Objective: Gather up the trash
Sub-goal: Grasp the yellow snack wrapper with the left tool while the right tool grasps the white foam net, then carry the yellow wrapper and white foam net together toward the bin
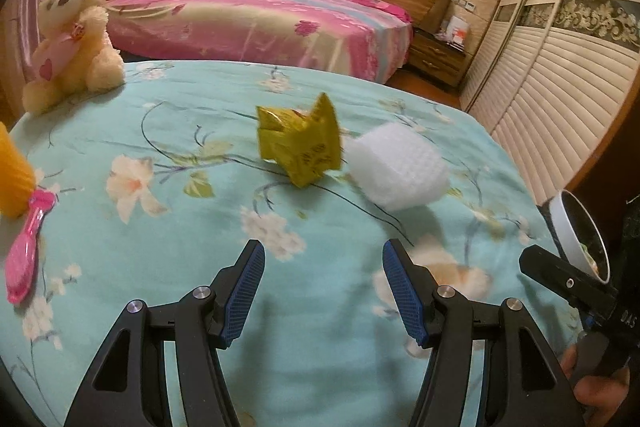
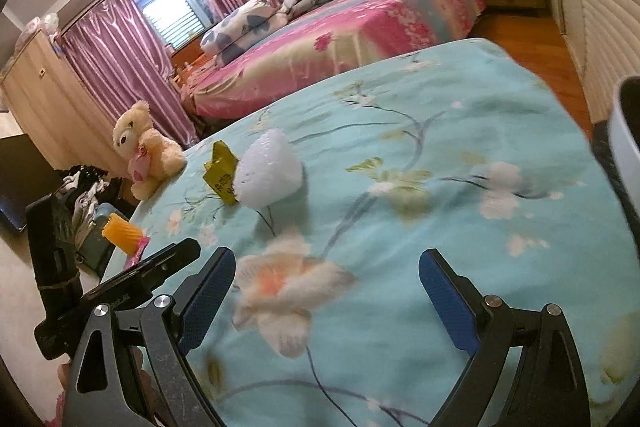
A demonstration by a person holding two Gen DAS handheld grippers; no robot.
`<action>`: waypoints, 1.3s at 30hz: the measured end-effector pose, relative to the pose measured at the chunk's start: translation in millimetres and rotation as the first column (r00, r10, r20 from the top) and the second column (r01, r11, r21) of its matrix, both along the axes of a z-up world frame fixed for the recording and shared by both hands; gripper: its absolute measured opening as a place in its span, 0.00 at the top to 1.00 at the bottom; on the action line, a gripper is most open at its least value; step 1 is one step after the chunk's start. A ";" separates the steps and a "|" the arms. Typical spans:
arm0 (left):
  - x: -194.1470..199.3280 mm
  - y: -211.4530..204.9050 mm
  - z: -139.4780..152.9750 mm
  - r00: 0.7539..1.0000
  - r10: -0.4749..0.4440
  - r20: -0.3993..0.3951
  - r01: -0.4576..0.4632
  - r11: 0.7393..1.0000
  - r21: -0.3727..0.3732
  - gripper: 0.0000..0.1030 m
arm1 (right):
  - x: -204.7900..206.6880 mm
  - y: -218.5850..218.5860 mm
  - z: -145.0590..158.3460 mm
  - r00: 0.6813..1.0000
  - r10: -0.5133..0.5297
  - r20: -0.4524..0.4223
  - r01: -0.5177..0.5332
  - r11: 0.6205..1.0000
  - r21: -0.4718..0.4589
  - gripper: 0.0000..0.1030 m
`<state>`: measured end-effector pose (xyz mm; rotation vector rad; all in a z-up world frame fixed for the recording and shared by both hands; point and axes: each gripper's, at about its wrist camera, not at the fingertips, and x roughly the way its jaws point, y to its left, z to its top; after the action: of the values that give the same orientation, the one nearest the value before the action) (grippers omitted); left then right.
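A crumpled yellow-gold wrapper [image 1: 305,143] lies on the teal floral bedspread [image 1: 200,131], touching a white piece of bubble wrap [image 1: 398,169] to its right. My left gripper [image 1: 323,291] is open and empty, a short way in front of both. In the right wrist view the wrapper [image 2: 221,174] and bubble wrap [image 2: 269,169] lie far ahead to the left. My right gripper [image 2: 327,301] is open and empty above the bedspread [image 2: 460,115]. A white bin [image 1: 580,235] stands at the right edge; its rim also shows in the right wrist view [image 2: 624,135].
A cream teddy bear [image 1: 74,31] sits at the bed's far left corner. An orange ribbed cup [image 1: 12,179] and a pink hairbrush [image 1: 26,251] lie at the left edge. A pink bed [image 1: 256,23] with folded quilts stands beyond. Louvred wardrobe doors [image 1: 560,99] line the right.
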<state>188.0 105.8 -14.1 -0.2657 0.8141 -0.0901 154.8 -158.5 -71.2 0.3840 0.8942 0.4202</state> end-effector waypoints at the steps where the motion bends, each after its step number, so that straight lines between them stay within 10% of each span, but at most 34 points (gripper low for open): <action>1: 4.3 2.7 -1.3 1.000 0.001 -0.002 -0.001 1.000 -0.001 0.41 | 2.6 2.3 -0.3 1.000 0.004 0.000 -0.004 1.000 0.002 0.09; 16: 75.4 15.6 -15.4 1.000 -0.008 0.003 0.008 1.000 0.000 0.44 | 57.3 42.2 -8.5 0.997 0.076 -0.034 -0.074 0.996 0.048 0.30; 26: 102.9 9.9 -25.5 0.998 -0.064 -0.002 0.064 0.998 -0.014 0.92 | 75.4 49.4 -22.5 0.991 0.102 -0.085 -0.095 0.993 0.074 0.72; 39: 71.5 -17.3 -16.0 0.994 -0.111 0.026 0.111 0.993 -0.033 0.95 | 45.1 11.1 -12.8 0.997 0.048 -0.065 -0.043 0.996 0.075 0.76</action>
<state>259.5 88.5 -30.1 -0.2512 0.8038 -0.2113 199.9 -147.4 -83.9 0.4482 0.9555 0.4856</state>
